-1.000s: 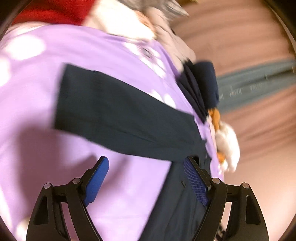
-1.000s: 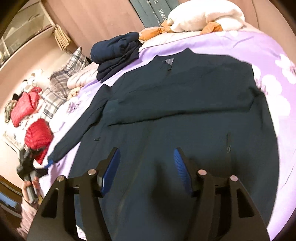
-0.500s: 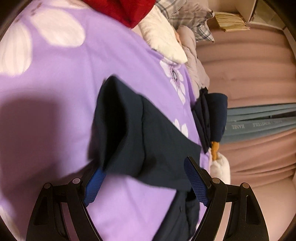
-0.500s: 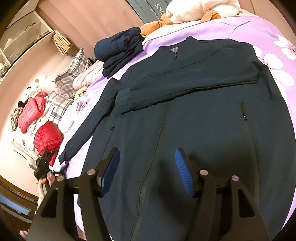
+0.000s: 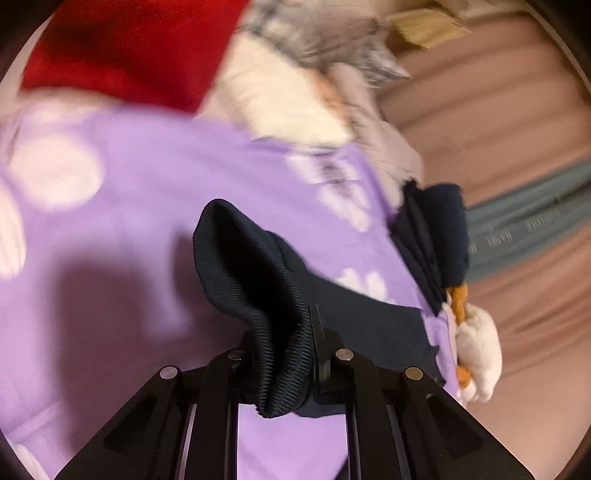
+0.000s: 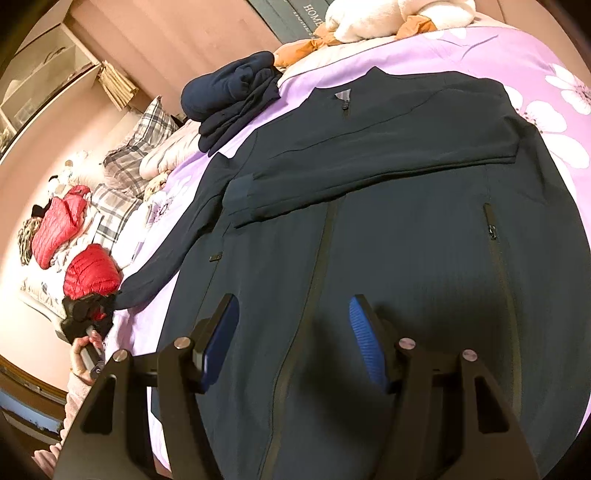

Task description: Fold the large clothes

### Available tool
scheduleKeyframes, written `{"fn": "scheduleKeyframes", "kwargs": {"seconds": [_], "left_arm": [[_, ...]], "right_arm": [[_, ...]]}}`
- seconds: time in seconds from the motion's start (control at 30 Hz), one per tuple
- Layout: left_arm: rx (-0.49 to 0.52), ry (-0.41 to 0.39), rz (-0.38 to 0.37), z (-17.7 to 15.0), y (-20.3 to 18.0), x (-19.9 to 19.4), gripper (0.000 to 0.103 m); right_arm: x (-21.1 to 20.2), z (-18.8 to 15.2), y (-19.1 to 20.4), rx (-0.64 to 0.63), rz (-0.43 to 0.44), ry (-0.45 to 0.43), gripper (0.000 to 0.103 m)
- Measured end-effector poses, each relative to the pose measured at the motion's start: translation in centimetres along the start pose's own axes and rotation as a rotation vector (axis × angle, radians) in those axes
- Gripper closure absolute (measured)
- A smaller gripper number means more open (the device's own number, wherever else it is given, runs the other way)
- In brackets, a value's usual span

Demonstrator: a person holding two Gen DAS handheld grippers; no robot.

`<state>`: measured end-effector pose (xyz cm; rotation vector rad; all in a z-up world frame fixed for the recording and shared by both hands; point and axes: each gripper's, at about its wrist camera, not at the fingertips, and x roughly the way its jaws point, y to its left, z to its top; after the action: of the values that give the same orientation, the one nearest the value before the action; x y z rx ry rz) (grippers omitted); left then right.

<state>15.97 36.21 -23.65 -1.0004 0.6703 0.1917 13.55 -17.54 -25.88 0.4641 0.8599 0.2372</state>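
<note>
Both wrist views look steeply down, close over the shared jacket and bedspread

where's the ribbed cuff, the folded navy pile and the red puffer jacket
ribbed cuff (image 5: 280,354), left wrist view, on the ribbing bunched between the fingers
folded navy pile (image 6: 229,96), right wrist view, on its top layer
red puffer jacket (image 6: 90,273), right wrist view, on the quilted front

— What are you seeing lying around the bed?
— You're looking at a purple floral bedspread, with a folded navy pile sitting near plaid pillows.
— Anything else?
— You're seeing red puffer jackets lying beside a white plush toy.
</note>
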Motion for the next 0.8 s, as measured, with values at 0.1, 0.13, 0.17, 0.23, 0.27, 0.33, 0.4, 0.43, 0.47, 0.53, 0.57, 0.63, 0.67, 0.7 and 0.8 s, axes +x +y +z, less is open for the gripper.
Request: {"fn": "scheduleKeyframes", "kwargs": {"seconds": [0.1,0.13,0.17,0.23,0.27,0.33,0.4,0.43,0.47,0.53,0.57,0.63,0.67,0.7,0.8], "left_arm": [[0.100,-0.020,-0.029,0.6,-4.7,-0.7,0.092],[0.135,-0.024,-0.043,0.7,-6.6,-1.0,0.092],[0.175,-0.026,-0.059,0.7,-8.8,-1.2,0.092],[0.242,-0.020,-0.079,0.5,-12.5,-1.1,0.092],[0.288,-0.016,-0.094,0.2,-15.1,-1.0,0.092],[0.365,-0.007,-0.122,-0.8,-19.5,-0.7,0.092],[0.462,0.017,-0.170,-3.0,-24.8,-0.3,0.092],[0.495,0.028,-0.187,-3.9,-26.5,-0.1,0.092],[0.553,0.048,-0.212,-5.7,-29.5,0.3,0.092],[0.644,0.091,-0.255,-9.1,-33.9,1.0,0.092],[0.695,0.116,-0.276,-11.3,-36.2,1.4,0.092],[0.786,0.159,-0.304,-15.5,-39.8,2.5,0.092],[0.826,0.172,-0.309,-17.3,-41.1,3.0,0.092],[0.876,0.202,-0.316,-20.3,-42.8,4.1,0.092],[0.937,0.311,-0.320,-26.6,-44.6,7.6,0.092]], "right_arm": [[-0.1,0.0,-0.4,0.015,0.008,-0.005,0.040],[-0.3,0.0,-0.7,0.022,0.013,-0.009,0.040],[-0.4,-0.1,-0.9,0.028,0.020,-0.014,0.040],[-0.8,-0.1,-1.3,0.039,0.031,-0.022,0.040],[-1.1,-0.2,-1.5,0.045,0.035,-0.028,0.040],[-1.5,-0.2,-2.0,0.053,0.039,-0.038,0.040],[-2.1,-0.1,-2.5,0.067,0.045,-0.051,0.040],[-2.4,-0.1,-3.0,0.076,0.049,-0.061,0.040],[-2.8,-0.1,-3.4,0.086,0.054,-0.070,0.040],[-3.3,0.0,-4.2,0.104,0.057,-0.083,0.040],[-3.6,-0.1,-4.9,0.117,0.057,-0.091,0.040],[-4.2,-0.1,-6.0,0.137,0.055,-0.106,0.040],[-4.6,-0.1,-6.7,0.150,0.052,-0.115,0.040],[-4.9,-0.2,-7.3,0.162,0.050,-0.123,0.040],[-6.0,-0.4,-9.4,0.201,0.035,-0.147,0.040]]}}
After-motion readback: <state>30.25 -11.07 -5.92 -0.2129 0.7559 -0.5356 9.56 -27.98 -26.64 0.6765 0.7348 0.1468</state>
